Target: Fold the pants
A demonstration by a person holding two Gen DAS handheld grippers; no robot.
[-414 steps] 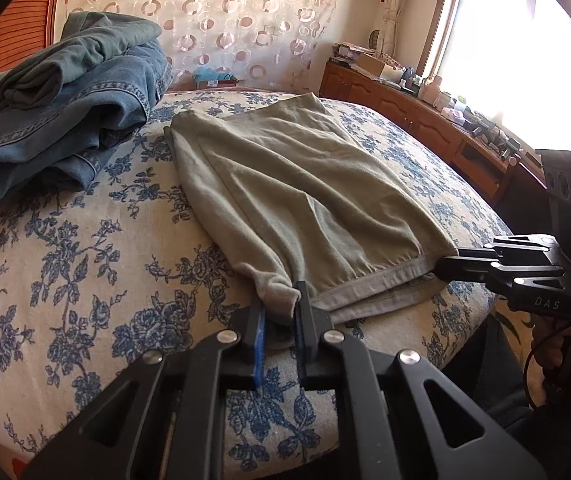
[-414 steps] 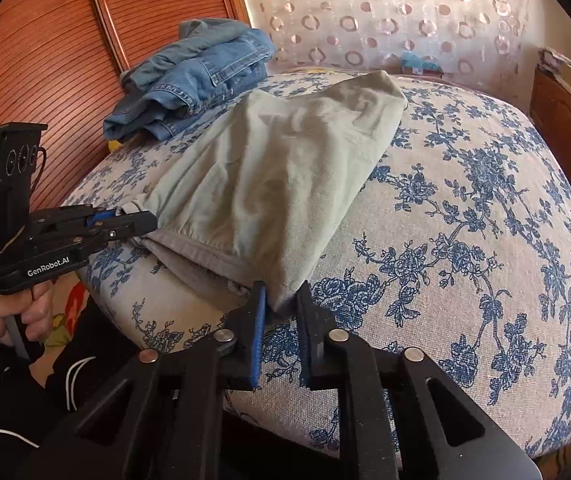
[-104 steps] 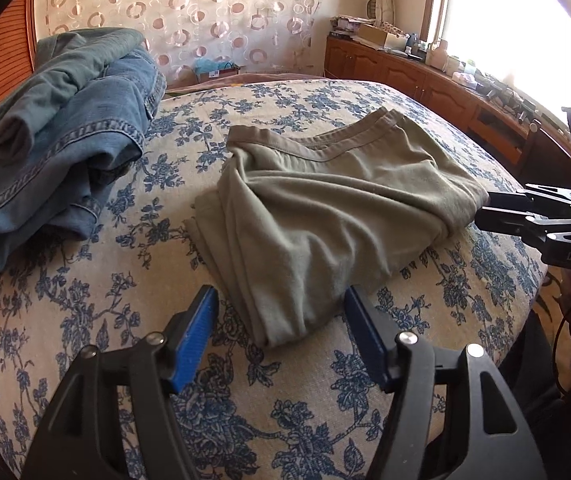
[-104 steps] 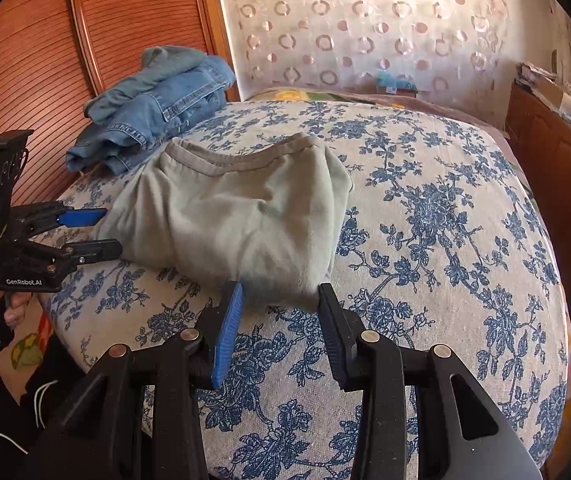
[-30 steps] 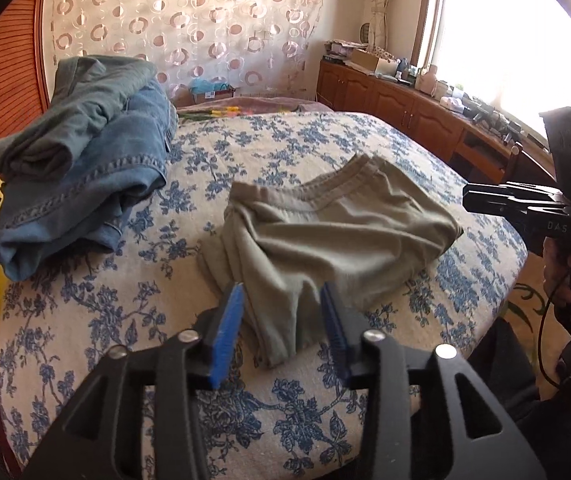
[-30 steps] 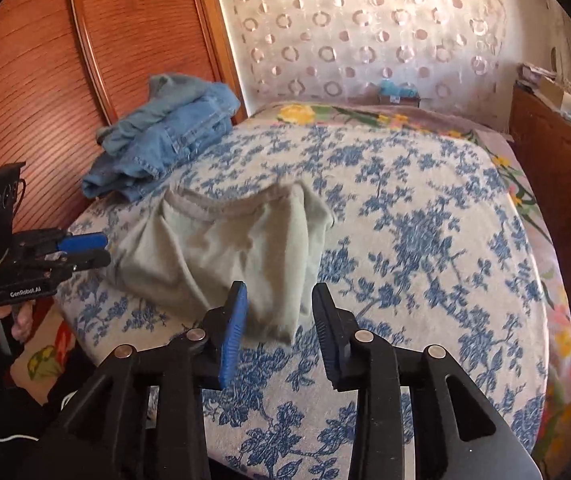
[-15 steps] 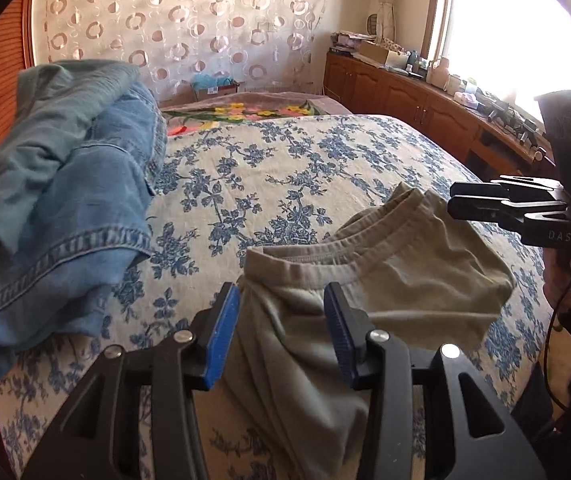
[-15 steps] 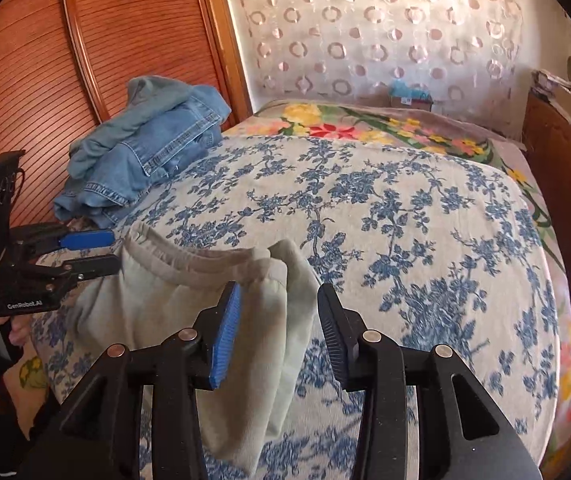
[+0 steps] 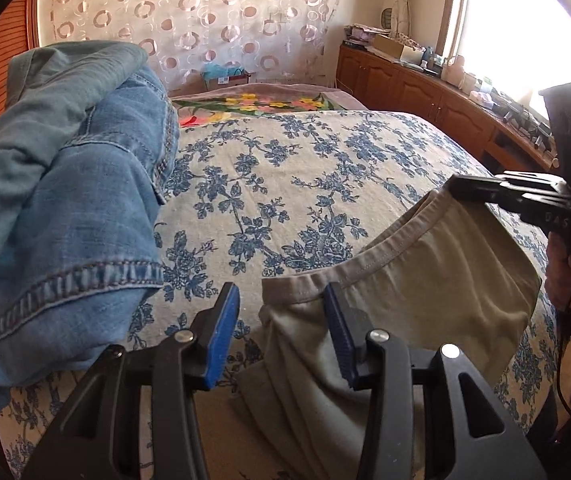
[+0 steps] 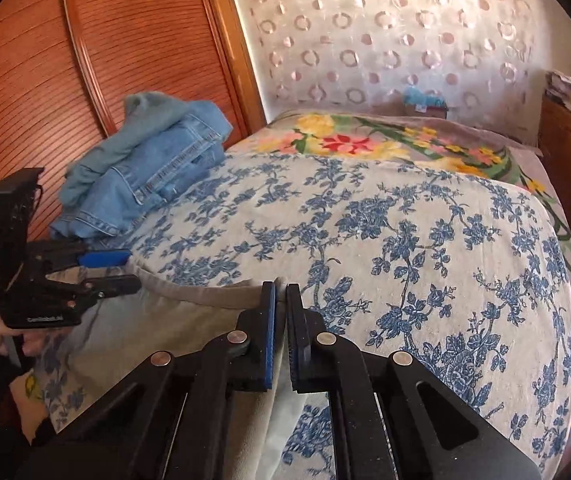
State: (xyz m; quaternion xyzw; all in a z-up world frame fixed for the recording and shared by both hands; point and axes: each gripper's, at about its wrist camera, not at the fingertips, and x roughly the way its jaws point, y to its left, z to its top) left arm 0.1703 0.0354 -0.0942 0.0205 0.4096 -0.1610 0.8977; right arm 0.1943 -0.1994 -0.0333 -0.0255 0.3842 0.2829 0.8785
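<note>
The folded olive-grey pants (image 9: 425,280) lie at the near edge of the bed, waistband facing away from me. My left gripper (image 9: 281,304) is open, its blue pads astride the waistband's left corner. It also shows in the right wrist view (image 10: 125,270), open at the left corner. My right gripper (image 10: 281,292) is shut on the waistband's right corner of the pants (image 10: 205,320). In the left wrist view the right gripper (image 9: 457,188) pinches that corner.
A pile of blue jeans (image 9: 65,200) lies on the left of the floral bedspread (image 9: 305,168), close to my left gripper. A wooden headboard (image 10: 105,60) stands at the left. A wooden sideboard (image 9: 425,92) with clutter runs under the window on the right.
Both grippers moved forward along the pants to the waistband. The right gripper closed on the waistband's right corner. The left gripper stays open over the left corner.
</note>
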